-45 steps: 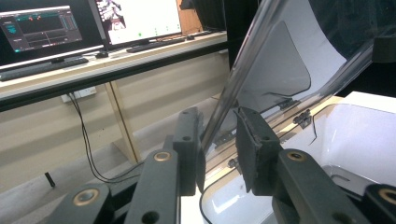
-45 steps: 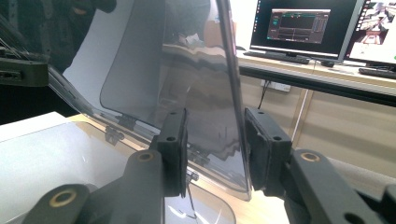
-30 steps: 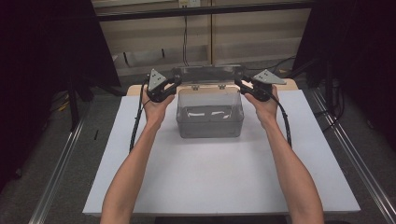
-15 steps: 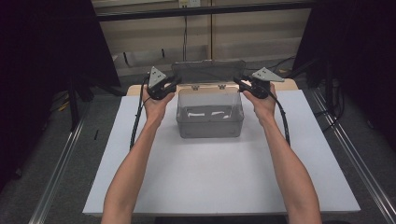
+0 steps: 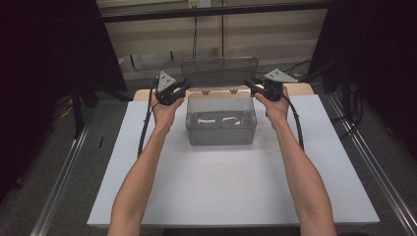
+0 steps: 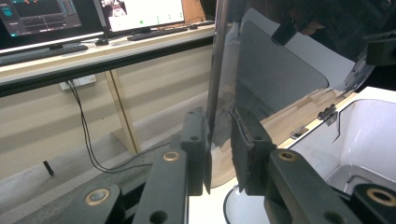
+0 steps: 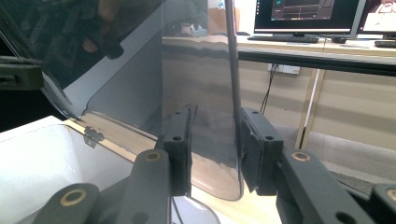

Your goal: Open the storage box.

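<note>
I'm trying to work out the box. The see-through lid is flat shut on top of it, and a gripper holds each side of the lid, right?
Not quite. The lid stands open, upright behind the box, as the high view shows. The left gripper and right gripper do hold its two sides.

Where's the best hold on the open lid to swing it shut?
Take the lid by its two side edges, one gripper from each side. It stands near upright on hinges at the box's back rim, so its thin side edges stick out free. The left gripper and right gripper already straddle those edges.
</note>
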